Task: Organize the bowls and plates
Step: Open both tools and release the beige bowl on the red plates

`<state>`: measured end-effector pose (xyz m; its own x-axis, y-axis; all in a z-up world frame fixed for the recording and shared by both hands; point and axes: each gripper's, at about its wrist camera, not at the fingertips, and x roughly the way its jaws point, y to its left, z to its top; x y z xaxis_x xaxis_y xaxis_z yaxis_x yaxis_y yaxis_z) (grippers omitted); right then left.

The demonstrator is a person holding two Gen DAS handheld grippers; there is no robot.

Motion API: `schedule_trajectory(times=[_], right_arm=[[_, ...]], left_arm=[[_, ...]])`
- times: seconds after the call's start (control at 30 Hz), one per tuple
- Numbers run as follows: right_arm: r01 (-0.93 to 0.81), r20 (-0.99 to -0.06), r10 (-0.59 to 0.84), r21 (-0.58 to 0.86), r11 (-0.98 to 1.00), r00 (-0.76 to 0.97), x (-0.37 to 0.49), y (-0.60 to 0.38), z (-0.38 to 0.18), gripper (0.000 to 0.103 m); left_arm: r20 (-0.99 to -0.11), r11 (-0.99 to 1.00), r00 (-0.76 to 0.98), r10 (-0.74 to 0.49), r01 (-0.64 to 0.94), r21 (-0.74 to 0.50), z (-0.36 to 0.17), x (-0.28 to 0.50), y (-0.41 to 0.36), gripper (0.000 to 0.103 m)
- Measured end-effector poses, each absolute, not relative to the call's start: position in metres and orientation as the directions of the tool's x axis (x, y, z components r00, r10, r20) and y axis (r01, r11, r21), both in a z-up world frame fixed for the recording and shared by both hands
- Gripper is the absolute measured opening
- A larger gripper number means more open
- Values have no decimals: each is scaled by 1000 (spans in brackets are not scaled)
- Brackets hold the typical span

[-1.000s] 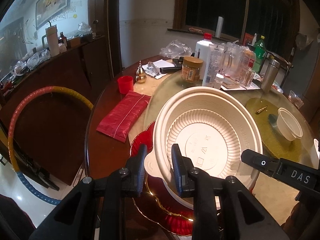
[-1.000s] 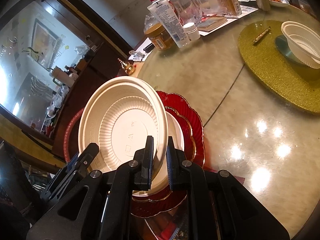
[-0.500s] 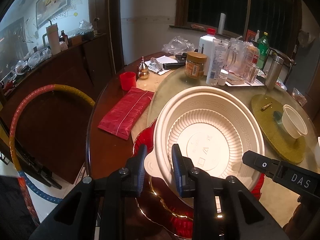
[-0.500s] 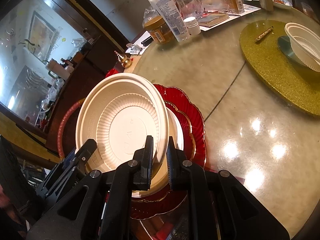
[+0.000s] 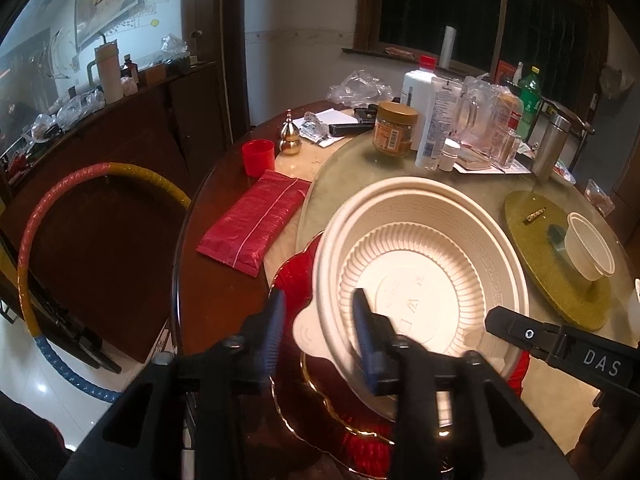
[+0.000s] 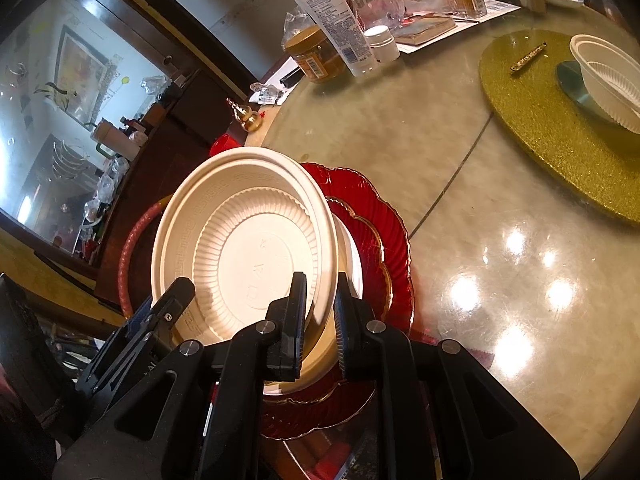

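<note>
A large cream disposable bowl [image 5: 424, 264] sits tilted over a stack of red scalloped plates [image 5: 292, 280] at the table's near edge. My left gripper [image 5: 318, 320] has its jaws spread wide, one either side of the bowl's rim tab, no longer pinching it. My right gripper [image 6: 320, 300] is shut on the bowl's [image 6: 248, 248] opposite rim, with the red plates [image 6: 384, 224] below. A small white bowl [image 5: 588, 246] rests on a gold round mat; it also shows in the right wrist view [image 6: 608, 80].
A red packet [image 5: 256, 220], red cup [image 5: 258, 156] and gold gourd [image 5: 289, 140] lie at the left. Jar [image 5: 394, 130], bottles [image 5: 434, 124], glass jugs and a steel flask [image 5: 550, 148] crowd the far side. A hoop [image 5: 36, 216] leans by the cabinet.
My left gripper has opened, releasing the bowl's rim tab. My right gripper stays clamped on the other rim. The bowl has barely moved.
</note>
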<state>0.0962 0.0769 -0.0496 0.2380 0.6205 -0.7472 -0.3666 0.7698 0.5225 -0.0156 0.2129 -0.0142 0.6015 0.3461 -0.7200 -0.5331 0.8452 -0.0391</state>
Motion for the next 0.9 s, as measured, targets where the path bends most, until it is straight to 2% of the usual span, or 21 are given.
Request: schedule_trajectory(times=[0.03,0.07,0.2,0.67,0.77,0.87,0.9], right_arm=[[-366,-748,617,518,773,244,96,77,-49,14],[-366,-747,615,516,775,250,95,75,-49,19],[-379,-732,626,518,767,267,91,74,-42,49],[-391,-704,635,513,764,318,86,66,-28,51],[-398,-689,647,521,755,325,84,62,-22,51],[-391,-670,651,525,756,357,83,53,-15,61],[-391,-658,660,536,748,361,82,48,-13,61]], left_arm=[[-716,843,606,347,-535,-45,-14,-16,214,67],[-704,840,616,354,-540,-51,-12,-19,214,79],[-669,828,634,388,-559,-49,-4,-25,214,80],[-607,813,686,401,-572,-110,12,-35,217,80],[-603,818,694,395,-564,-114,13,-36,215,83],[-590,823,713,378,-550,-138,18,-37,213,83],[-582,824,721,375,-547,-146,20,-39,212,83]])
